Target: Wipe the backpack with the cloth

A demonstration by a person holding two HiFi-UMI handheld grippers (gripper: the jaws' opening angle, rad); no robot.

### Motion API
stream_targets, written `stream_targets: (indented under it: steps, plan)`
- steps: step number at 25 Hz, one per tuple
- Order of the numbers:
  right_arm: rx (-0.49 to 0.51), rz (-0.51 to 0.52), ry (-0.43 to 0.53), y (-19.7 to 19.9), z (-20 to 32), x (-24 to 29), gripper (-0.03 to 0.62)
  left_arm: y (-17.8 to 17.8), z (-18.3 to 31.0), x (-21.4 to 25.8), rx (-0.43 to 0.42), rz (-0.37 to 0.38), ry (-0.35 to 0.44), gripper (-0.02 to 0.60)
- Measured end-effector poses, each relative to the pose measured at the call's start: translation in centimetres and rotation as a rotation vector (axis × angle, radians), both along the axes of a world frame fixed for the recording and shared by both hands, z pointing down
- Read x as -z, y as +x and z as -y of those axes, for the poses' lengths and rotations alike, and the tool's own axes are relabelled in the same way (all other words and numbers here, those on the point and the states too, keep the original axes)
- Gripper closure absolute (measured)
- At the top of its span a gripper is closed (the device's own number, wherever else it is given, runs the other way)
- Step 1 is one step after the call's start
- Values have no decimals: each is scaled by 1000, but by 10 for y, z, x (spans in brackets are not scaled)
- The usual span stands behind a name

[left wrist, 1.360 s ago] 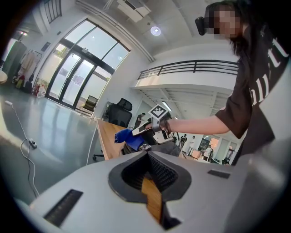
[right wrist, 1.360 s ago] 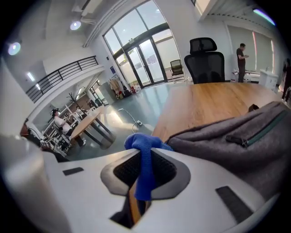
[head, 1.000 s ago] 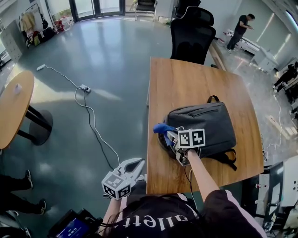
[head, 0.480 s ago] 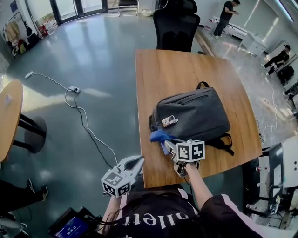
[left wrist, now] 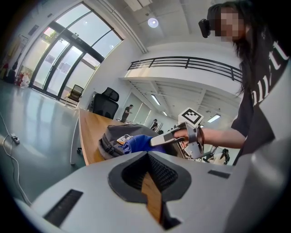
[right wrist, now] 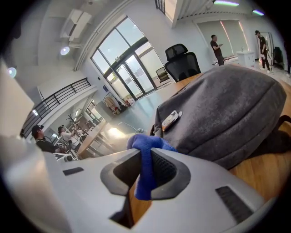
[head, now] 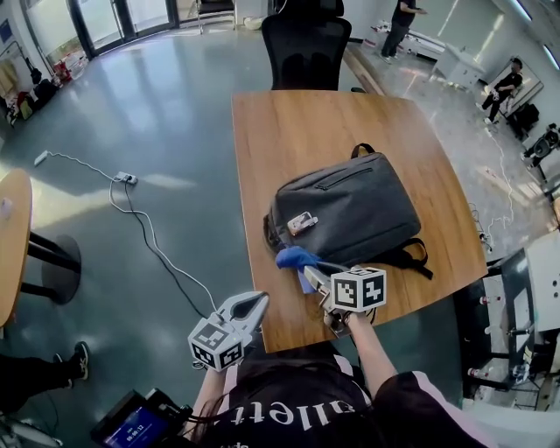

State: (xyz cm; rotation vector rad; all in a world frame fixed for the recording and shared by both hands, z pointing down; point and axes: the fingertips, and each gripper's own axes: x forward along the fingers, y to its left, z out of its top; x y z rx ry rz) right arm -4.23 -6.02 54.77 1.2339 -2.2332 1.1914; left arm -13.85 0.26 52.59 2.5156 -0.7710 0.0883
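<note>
A grey backpack [head: 346, 210] lies flat on the wooden table [head: 306, 131], with a small white tag [head: 300, 223] near its left side. My right gripper [head: 307, 272] is shut on a blue cloth [head: 295, 258], which sits at the backpack's near-left corner, just below the tag. In the right gripper view the cloth [right wrist: 145, 157] hangs pinched between the jaws, and the backpack [right wrist: 223, 113] fills the space just ahead. My left gripper [head: 253, 305] is shut and empty, held over the floor off the table's near-left corner.
A black office chair [head: 306, 48] stands at the table's far end. A power strip [head: 127, 178] with its cable lies on the floor to the left, near a round table [head: 9, 236]. People stand at the back right [head: 402, 17].
My right gripper has drawn the cloth back off the backpack's left side towards me, uncovering the white tag. The left gripper has stayed where it was.
</note>
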Motion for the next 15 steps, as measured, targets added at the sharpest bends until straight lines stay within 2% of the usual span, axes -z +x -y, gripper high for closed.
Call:
stream_targets:
  steps: [5, 10, 15]
  plan:
    - [31, 2, 71, -1, 39, 26, 533, 12, 8, -1, 5, 8, -5, 583]
    - [114, -23, 124, -15, 92, 41, 533, 26, 22, 2, 38, 7, 1, 583]
    - [186, -39, 103, -12, 137, 24, 532, 53, 32, -2, 97, 3, 14, 583]
